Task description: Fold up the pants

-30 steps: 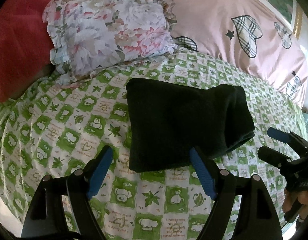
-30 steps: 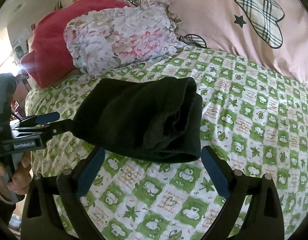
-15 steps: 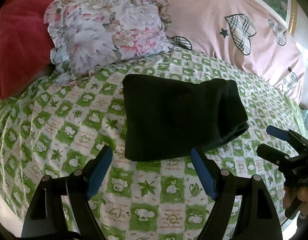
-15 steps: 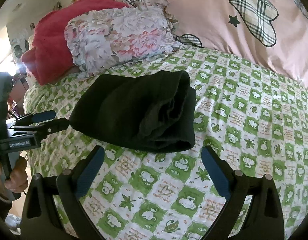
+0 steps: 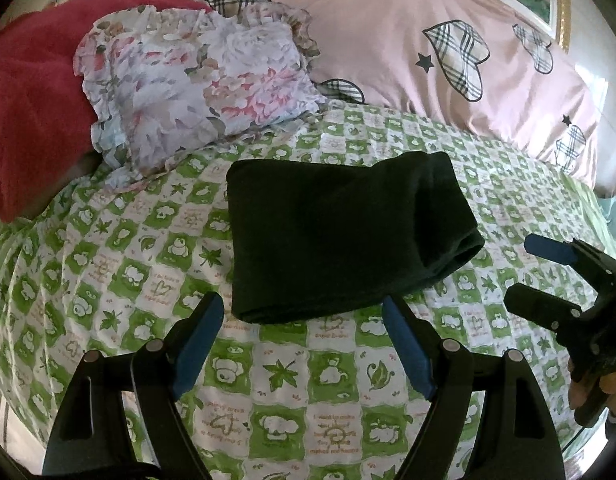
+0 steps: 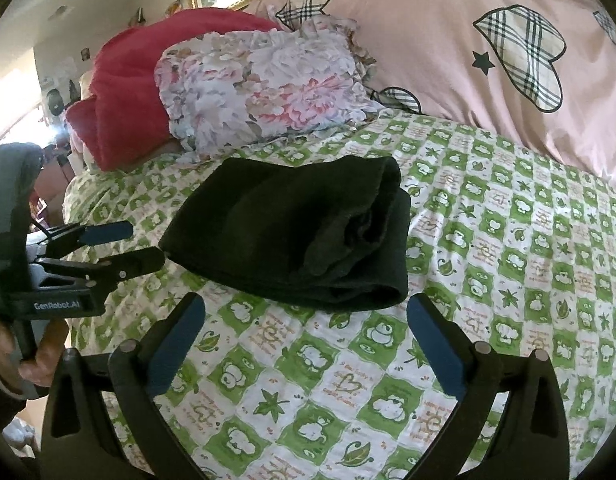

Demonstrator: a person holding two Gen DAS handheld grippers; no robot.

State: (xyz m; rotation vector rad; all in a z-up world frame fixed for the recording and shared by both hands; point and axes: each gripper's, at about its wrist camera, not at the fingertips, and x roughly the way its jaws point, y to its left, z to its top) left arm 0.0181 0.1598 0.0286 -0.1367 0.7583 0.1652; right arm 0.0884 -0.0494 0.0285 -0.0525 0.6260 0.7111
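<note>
Pants (image 5: 339, 240), dark and already doubled into a thick packet, lie flat on the green-and-white patterned bedsheet (image 5: 292, 384), in the middle part of the bed and just short of the floral pillow (image 5: 200, 80) at its head. From the right wrist view the packet's right-hand end shows several stacked layers, slightly rumpled and not quite flush.

The left gripper (image 5: 304, 344) hangs just off the packet's near edge with its blue-padded fingers spread wide and nothing between them. The right gripper (image 6: 308, 344) sits likewise off the near right corner, fingers apart and empty. Neither touches the cloth.

The folding looks essentially done, so the step in hand is most likely a clean withdrawal, or one last tidy of the loose end. To do it well, both grippers should draw back toward the near edge of the bed without dragging a pad across the fabric, since the soft knit would follow and spoil the fold. If the person wants the layered end squared, a light press from above with the right gripper would serve better than a pinch, which could pull the inner layers out. Whether the underside lies smooth cannot be told from these views, so any correction should be small.

A red blanket (image 5: 28, 92) and a pink quilt (image 5: 427, 72) sit well apart at the head of the bed.
</note>
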